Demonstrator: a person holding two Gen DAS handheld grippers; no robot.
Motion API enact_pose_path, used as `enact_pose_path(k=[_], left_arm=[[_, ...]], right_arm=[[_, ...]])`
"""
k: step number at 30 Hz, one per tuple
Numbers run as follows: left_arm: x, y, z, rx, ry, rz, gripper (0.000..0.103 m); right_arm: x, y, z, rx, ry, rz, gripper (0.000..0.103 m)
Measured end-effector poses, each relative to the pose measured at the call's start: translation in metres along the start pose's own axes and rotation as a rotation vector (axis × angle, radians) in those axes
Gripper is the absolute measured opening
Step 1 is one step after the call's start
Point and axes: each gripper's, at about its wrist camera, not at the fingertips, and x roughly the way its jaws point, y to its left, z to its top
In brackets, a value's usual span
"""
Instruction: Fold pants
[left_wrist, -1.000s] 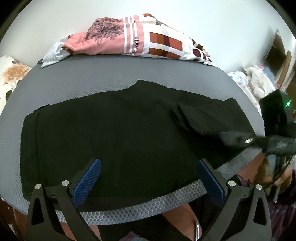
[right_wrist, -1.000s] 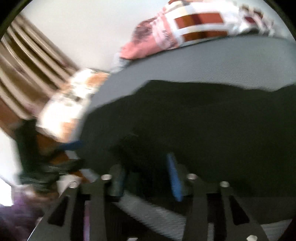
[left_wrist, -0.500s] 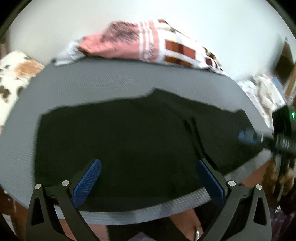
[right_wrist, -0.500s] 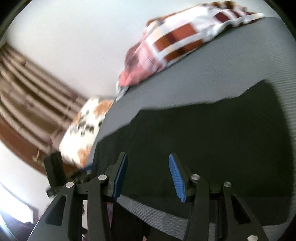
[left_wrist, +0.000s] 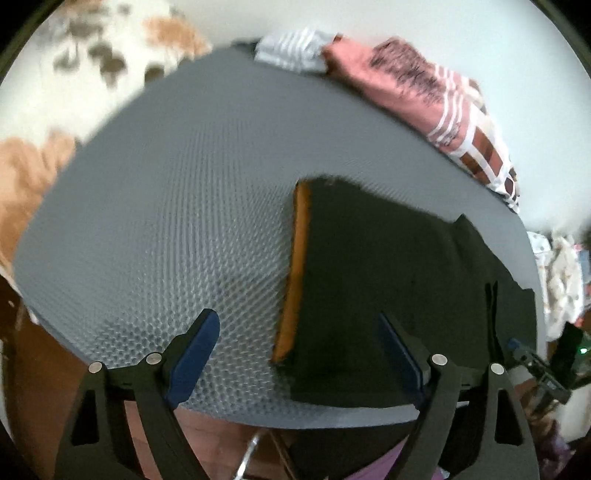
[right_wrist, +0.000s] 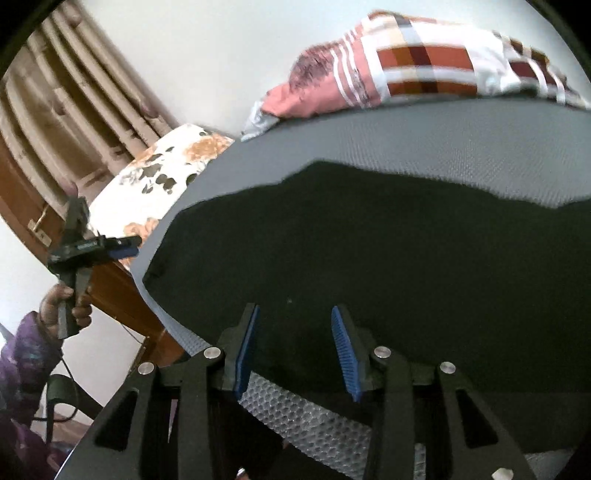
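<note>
Two grippers, both spread and holding nothing. My left gripper (left_wrist: 299, 354) hovers at the counter's (left_wrist: 155, 229) near edge; the pants' (left_wrist: 376, 280) orange-edged end lies at 12 o'clock, cloth running toward 2. My right gripper (right_wrist: 295, 350) sits over the pants (right_wrist: 388, 251). Left looks nearer that end. Farther, clothes pile (left_wrist: 424, 96) at 1.
</note>
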Motion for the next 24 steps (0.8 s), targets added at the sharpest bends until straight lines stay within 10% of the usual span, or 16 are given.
enact_pose_path(k=[7,11,15,24], left_arm=[[0.027,-0.011,0.006,0.13,0.066,-0.163,0.085],[0.036,-0.036,0.016,0.235,0.073,-0.119,0.081],[0.041,-0.041,0.024,0.254,0.047,-0.069,0.04],[0.01,-0.051,0.022,0.131,-0.034,-0.108,0.019]], right_arm=[[0.006,0.003,-0.007,0.029,0.018,-0.007,0.041],[0.006,0.004,-0.008,0.034,0.016,-0.003,0.048],[0.005,0.005,-0.008,0.032,0.011,0.0,0.055],[0.005,-0.004,-0.008,0.09,-0.006,0.049,0.057]])
